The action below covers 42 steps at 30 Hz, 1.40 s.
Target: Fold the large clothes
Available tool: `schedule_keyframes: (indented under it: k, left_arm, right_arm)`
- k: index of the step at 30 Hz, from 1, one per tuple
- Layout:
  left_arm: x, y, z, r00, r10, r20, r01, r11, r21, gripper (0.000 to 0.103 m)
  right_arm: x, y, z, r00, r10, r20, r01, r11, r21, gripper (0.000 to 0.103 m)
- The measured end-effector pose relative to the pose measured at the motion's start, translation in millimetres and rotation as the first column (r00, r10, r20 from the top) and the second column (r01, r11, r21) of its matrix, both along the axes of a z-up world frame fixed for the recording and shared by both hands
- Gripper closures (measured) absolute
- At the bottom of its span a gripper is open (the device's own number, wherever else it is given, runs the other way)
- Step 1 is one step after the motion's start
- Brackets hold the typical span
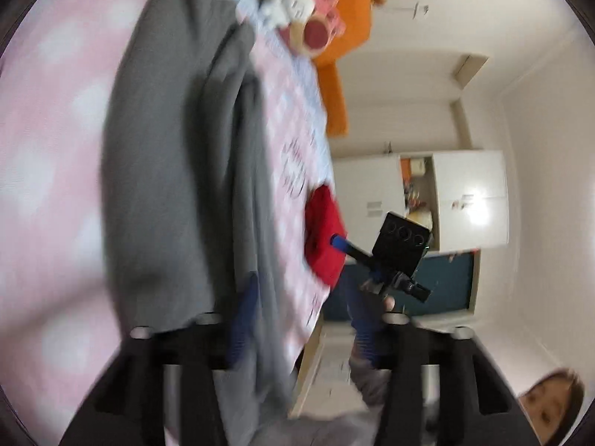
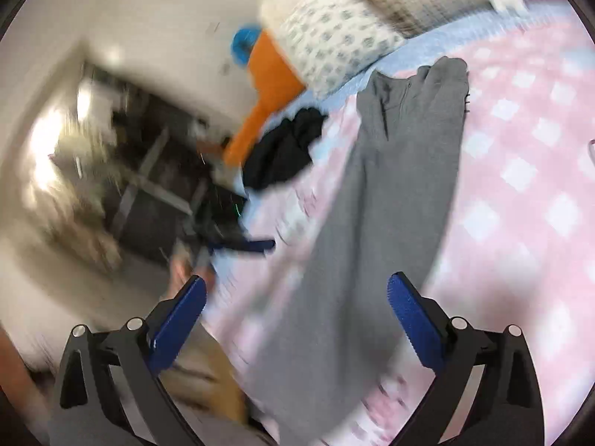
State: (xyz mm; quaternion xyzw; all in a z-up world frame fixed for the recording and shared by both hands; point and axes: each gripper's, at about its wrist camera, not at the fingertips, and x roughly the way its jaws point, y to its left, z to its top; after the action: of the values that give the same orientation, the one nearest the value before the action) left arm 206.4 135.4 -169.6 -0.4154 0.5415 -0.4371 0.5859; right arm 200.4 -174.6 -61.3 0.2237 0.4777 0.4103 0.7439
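Fingers (image 2: 414,316) first: the right gripper (image 2: 295,316) fills the bottom of its own view, blue pads spread wide, nothing pinched between them. The grey garment (image 2: 390,193) runs up the middle of that frame from between the pads toward the upper right, lying long and flat on the pink checked bedspread (image 2: 520,171). Pads don't touch it as far as I can see.

Left of center in the same view, the left gripper (image 2: 260,246) shows as a blurry blue finger sticking out over the bed's edge. Past it sits a black cloth heap (image 2: 286,148), then something orange (image 2: 271,85), and a dotted pillow (image 2: 334,48) at the top.

In the left wrist view everything is rolled sideways and smeared. The left gripper (image 1: 301,319) sits at the bottom, pads partly apart, and grey cloth (image 1: 178,171) hangs right by the left pad. Can't tell if it's pinched or just passing in front.

Farther up, a red cloth (image 1: 327,238) lies on the bedspread (image 1: 48,148) at center, with the right gripper (image 1: 340,241) poking in beside it. A white cupboard (image 1: 468,197) stands at the right, and plush toys (image 1: 297,7) are at the top.
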Motion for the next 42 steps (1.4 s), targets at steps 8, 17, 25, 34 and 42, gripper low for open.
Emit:
schedule_keyframes:
  k: [8, 17, 25, 34, 42]
  left_arm:
    - [-98.9, 3.1, -32.7, 0.985, 0.011, -0.172, 0.012, 0.991, 0.132, 0.022]
    - [-144.0, -40.7, -58.5, 0.98, -0.071, -0.186, 0.119, 0.957, 0.265, 0.012]
    - [-145.1, -62.4, -87.5, 0.969, -0.053, -0.241, 0.106, 0.971, 0.213, 0.055]
    - [-134.9, -66.9, -74.7, 0.944, -0.023, -0.329, 0.015, 1.0, -0.027, 0.081]
    - [-4.5, -58.2, 42.6, 0.997, 0.006, -0.074, -0.008, 1.0, -0.028, 0.082]
  right_arm:
    - [-94.8, -11.8, -104.1, 0.835, 0.008, -0.55, 0.078, 0.988, 0.132, 0.006]
    - [-107.6, 25.7, -146.2, 0.771, 0.023, -0.636, 0.096, 0.984, 0.152, 0.006]
    - [-103.3, 49.5, -160.5, 0.735, -0.001, -0.678, 0.061, 0.996, 0.065, 0.06]
    - [-97.4, 39.8, -139.7, 0.751, -0.01, -0.66, 0.152, 0.976, 0.158, 0.078]
    - [2.7, 40.2, -49.4, 0.89, 0.003, -0.456, 0.093, 0.978, 0.187, 0.079]
